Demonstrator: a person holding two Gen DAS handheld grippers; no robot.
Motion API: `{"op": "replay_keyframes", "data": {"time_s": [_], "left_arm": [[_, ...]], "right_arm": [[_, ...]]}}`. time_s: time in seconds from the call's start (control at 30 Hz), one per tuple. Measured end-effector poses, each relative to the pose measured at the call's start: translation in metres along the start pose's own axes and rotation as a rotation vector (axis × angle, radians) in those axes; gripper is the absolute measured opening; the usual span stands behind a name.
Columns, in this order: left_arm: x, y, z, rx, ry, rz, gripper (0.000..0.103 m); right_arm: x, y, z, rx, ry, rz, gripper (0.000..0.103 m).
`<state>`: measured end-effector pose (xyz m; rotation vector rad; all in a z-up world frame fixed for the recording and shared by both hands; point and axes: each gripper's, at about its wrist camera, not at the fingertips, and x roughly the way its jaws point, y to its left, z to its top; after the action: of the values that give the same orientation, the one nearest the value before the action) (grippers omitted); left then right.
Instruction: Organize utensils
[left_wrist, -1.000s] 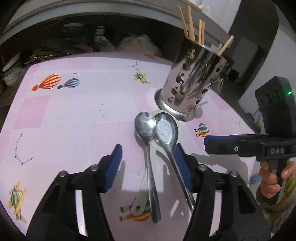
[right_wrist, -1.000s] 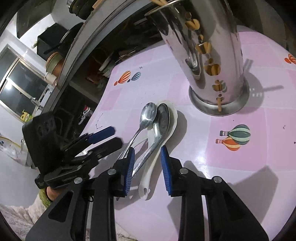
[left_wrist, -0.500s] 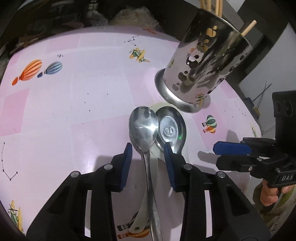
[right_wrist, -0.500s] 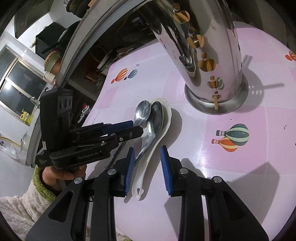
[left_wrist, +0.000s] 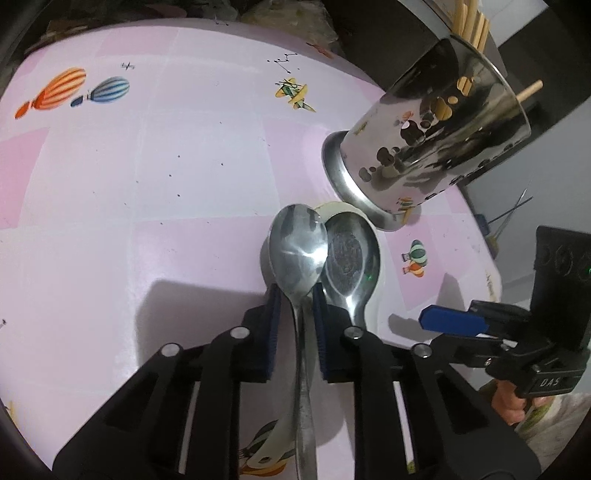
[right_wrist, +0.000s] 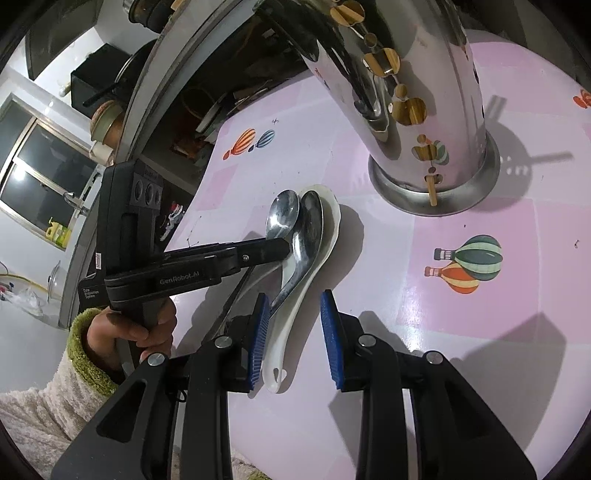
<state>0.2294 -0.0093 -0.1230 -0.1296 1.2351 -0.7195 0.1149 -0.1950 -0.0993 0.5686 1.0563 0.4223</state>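
Three spoons lie side by side on the pink table. A steel spoon (left_wrist: 298, 251) is on the left, a second steel spoon (left_wrist: 351, 258) lies on a white ceramic spoon (right_wrist: 295, 325). My left gripper (left_wrist: 297, 314) has closed around the neck of the left steel spoon (right_wrist: 282, 214). My right gripper (right_wrist: 293, 332) is open just above the white spoon's handle. A perforated steel utensil holder (left_wrist: 424, 155) with wooden chopsticks stands behind the spoons; it also shows in the right wrist view (right_wrist: 417, 110).
The pink tablecloth (left_wrist: 147, 184) has balloon and plane prints. Dark shelves with clutter (right_wrist: 207, 110) lie beyond the table's far edge. The right gripper's body (left_wrist: 517, 343) sits at the table's right edge.
My left gripper moved forward over the spoons and its jaws narrowed from wide open to closed on the left steel spoon's neck. The right gripper stayed nearly still.
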Motion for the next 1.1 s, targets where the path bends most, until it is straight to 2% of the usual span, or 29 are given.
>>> {"op": "replay_keyframes", "data": {"time_s": [0.33, 0.57, 0.77, 0.97, 1.1], "left_arm": [[-0.005, 0.006, -0.003, -0.053, -0.042, -0.064, 0.002], [-0.012, 0.012, -0.008, -0.084, -0.084, -0.083, 0.002], [-0.013, 0.016, -0.012, -0.104, -0.104, -0.099, 0.002], [-0.016, 0.016, -0.015, -0.106, -0.12, -0.112, 0.002], [-0.018, 0.016, -0.017, -0.106, -0.127, -0.122, 0.002]], "right_arm": [[0.002, 0.008, 0.002, 0.013, 0.02, -0.002, 0.029], [0.016, 0.012, 0.007, 0.05, 0.075, 0.008, 0.029], [0.034, 0.018, 0.005, 0.061, 0.141, -0.024, 0.029], [0.047, 0.035, 0.003, -0.029, 0.158, -0.145, 0.029], [0.049, 0.049, 0.007, -0.113, 0.131, -0.244, 0.029]]}}
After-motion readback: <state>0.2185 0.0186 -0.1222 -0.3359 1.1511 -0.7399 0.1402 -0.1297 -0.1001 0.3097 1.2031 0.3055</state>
